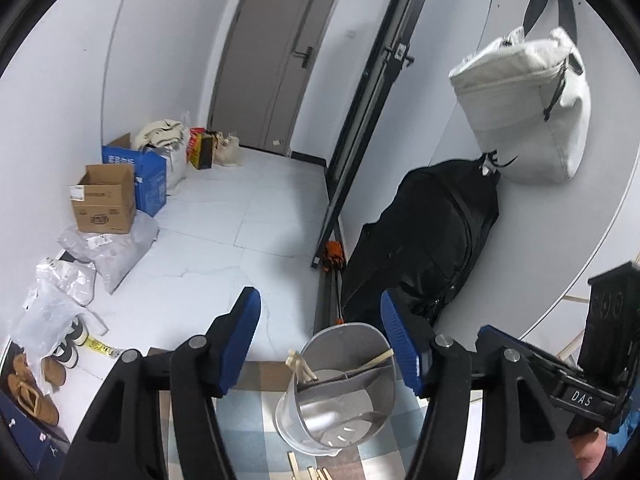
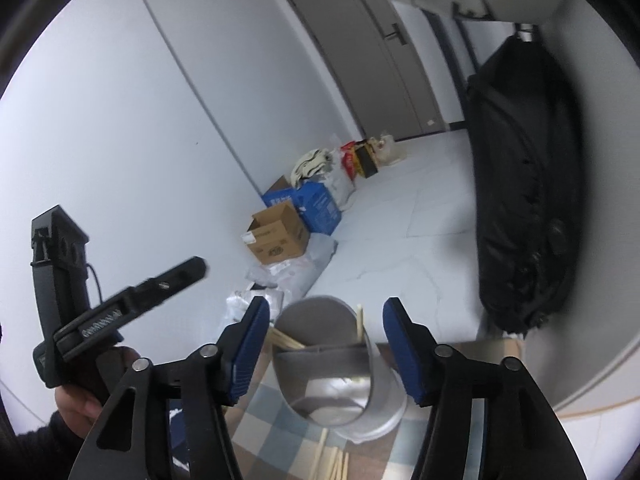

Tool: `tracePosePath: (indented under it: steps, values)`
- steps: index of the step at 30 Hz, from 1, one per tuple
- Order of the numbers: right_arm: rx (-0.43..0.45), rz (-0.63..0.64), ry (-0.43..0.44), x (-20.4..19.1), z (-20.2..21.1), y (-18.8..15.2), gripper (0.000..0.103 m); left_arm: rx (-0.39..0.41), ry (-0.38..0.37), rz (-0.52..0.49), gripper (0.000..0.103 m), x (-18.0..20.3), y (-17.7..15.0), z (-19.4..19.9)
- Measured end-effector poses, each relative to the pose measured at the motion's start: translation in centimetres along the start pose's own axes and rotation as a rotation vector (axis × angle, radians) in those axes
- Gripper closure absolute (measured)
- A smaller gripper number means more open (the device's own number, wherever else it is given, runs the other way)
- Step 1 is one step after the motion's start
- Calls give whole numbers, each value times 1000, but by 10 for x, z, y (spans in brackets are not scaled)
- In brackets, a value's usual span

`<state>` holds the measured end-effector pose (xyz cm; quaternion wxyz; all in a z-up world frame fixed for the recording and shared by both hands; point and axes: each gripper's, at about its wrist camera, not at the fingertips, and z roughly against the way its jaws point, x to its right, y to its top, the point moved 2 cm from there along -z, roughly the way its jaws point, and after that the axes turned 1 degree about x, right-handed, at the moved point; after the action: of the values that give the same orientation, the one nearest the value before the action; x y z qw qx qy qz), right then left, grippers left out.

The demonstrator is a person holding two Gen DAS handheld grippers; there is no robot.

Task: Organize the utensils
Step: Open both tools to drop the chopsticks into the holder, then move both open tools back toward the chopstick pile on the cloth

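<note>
A grey divided utensil holder stands on a checkered tablecloth, with wooden chopsticks leaning in it. It also shows in the right wrist view, with chopsticks inside. Loose wooden chopsticks lie on the cloth in front of it, and also show in the left wrist view. My left gripper is open and empty above the holder. My right gripper is open and empty above the holder. The right gripper's body shows at the right of the left wrist view.
The checkered tablecloth covers the table. Beyond lie cardboard boxes, plastic bags, shoes, a black bag, a hanging white bag and a grey door.
</note>
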<state>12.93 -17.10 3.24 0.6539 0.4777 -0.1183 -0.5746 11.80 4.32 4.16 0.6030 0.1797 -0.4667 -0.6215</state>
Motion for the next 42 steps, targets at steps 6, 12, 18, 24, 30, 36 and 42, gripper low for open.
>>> tracePosePath:
  steps: [6, 12, 18, 24, 30, 36, 42]
  values:
    - [26, -1, -7, -10, 25, -13, 30, 22, 56, -32, 45, 12, -9, 25]
    - [63, 15, 16, -27, 56, -28, 20, 49, 111, -65, 35, 25, -20, 49]
    - [108, 43, 12, -41, 81, -41, 11, 93, 142, -113, 20, 38, -31, 72]
    - [119, 71, -5, -51, 98, -58, 6, 115, 159, -129, 19, 44, -43, 88]
    - [139, 95, -31, -57, 112, -75, 0, 123, 170, -133, 18, 47, -60, 101]
    - [164, 154, -51, -61, 116, -96, 0, 118, 186, -124, 10, 42, -83, 103]
    - [138, 197, -75, -58, 103, -118, 0, 77, 200, -102, 10, 28, -106, 92]
